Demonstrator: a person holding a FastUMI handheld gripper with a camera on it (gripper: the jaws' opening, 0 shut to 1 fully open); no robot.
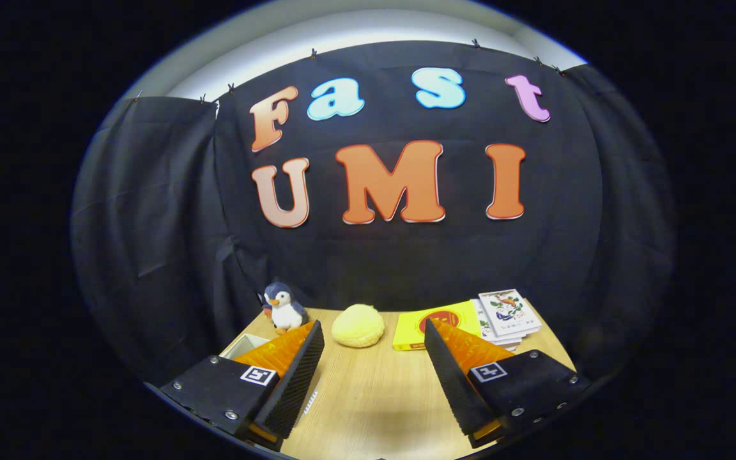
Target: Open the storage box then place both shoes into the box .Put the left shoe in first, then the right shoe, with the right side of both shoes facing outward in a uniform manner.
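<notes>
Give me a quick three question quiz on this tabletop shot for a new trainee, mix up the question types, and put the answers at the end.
1. True or false: the hand-held gripper is shut on a shoe.
2. Multiple choice: what lies beyond the fingers, between the penguin toy and the yellow book? A) a mug B) a pale yellow round plush C) a bottle
3. Fill in: the stack of booklets sits beside the ____ book on the wooden table.

Key: 1 false, fingers apart, nothing between them; 2 B; 3 yellow.
</notes>
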